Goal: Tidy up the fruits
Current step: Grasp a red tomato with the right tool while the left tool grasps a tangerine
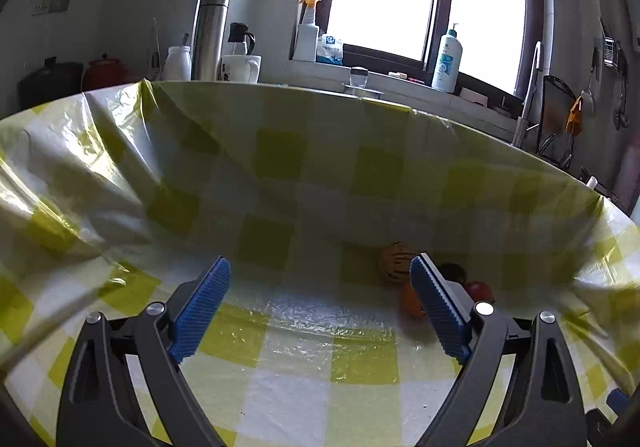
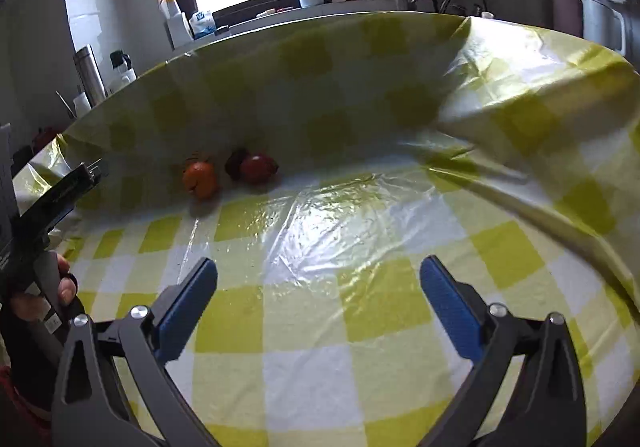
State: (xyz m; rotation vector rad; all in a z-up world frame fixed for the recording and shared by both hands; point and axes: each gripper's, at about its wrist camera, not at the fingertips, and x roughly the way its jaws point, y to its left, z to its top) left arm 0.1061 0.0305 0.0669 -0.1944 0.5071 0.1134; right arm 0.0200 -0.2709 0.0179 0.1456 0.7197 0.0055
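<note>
Both my left gripper [image 1: 320, 283] and right gripper [image 2: 319, 287] gape empty; orange fruit [image 2: 200, 176] looks smooth, roll-prone — pinch its middle.

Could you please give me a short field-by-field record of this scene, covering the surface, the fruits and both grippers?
surface: yellow-and-white checked plastic cloth, far edge raised like a wall
fruits: orange fruit, red fruit, dark fruit, striped orange ball
fruit position: clustered at the foot of the raised cloth
left gripper: open, empty
right gripper: open, empty
background: window, bottles, steel flask
</note>
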